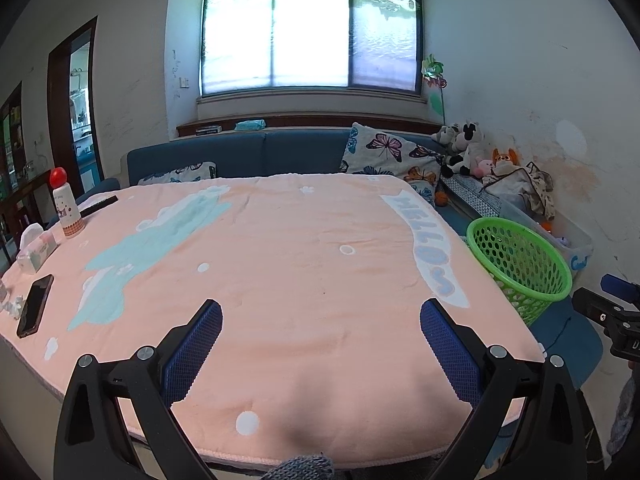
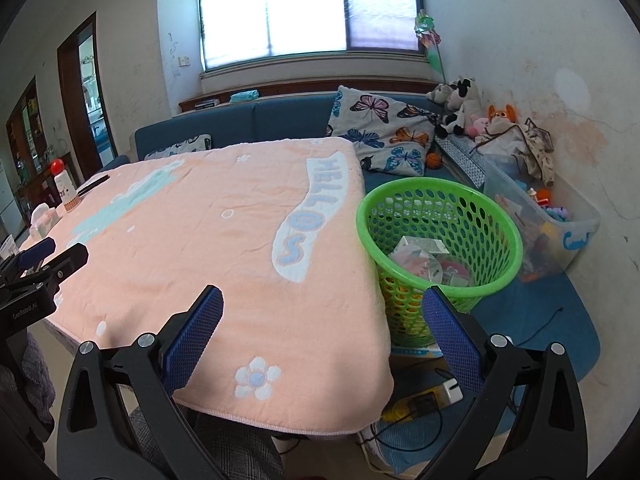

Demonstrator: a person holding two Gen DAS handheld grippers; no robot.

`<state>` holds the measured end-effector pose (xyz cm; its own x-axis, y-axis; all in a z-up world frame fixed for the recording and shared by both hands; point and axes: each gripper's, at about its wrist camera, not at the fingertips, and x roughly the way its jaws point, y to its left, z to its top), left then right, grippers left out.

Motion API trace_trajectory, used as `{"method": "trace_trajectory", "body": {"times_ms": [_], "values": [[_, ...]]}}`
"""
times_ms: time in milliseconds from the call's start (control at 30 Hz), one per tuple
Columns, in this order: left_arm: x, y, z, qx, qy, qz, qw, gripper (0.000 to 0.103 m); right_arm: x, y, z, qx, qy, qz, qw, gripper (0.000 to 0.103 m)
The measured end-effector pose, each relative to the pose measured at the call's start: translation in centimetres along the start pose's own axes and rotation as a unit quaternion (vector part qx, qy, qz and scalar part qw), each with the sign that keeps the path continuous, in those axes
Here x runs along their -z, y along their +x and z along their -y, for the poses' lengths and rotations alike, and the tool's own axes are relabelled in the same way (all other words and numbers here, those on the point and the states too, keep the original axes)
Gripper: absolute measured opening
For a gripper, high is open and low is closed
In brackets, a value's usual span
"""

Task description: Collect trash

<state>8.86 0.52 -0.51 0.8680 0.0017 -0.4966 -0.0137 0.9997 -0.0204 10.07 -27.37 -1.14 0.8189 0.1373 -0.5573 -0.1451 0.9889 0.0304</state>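
Observation:
A green plastic basket (image 2: 440,236) stands on the floor by the table's right edge; it holds several crumpled wrappers and papers (image 2: 424,264). It also shows in the left wrist view (image 1: 520,260). My left gripper (image 1: 320,312) is open and empty above the near edge of the pink blanket-covered table (image 1: 280,260). My right gripper (image 2: 322,300) is open and empty over the table's right corner, beside the basket. A small crumpled white scrap (image 1: 16,304) lies at the table's far left edge.
A black phone (image 1: 35,310), tissue pack (image 1: 36,248) and red-capped bottle (image 1: 66,206) sit along the table's left side. A blue sofa with butterfly pillows (image 2: 384,132) and a clear toy bin (image 2: 540,224) stand behind. A power strip and cables (image 2: 424,400) lie on the floor.

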Motion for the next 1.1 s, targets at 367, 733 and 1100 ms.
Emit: {"method": "trace_trajectory", "body": {"times_ms": [367,733,1100], "values": [[0.13,-0.07,-0.25,-0.002,-0.002,0.000,1.0000,0.096,0.13,0.40,-0.49,-0.002,-0.006,-0.003,1.000,0.099],[0.22,-0.09,-0.24,-0.002,-0.001,-0.001,1.0000,0.096,0.25,0.40,-0.59,-0.004,-0.007,-0.003,1.000,0.099],[0.26,-0.18,-0.46,-0.005,0.003,0.005,1.0000,0.096,0.36,0.61,-0.77,-0.008,-0.006,-0.005,1.000,0.099]]}}
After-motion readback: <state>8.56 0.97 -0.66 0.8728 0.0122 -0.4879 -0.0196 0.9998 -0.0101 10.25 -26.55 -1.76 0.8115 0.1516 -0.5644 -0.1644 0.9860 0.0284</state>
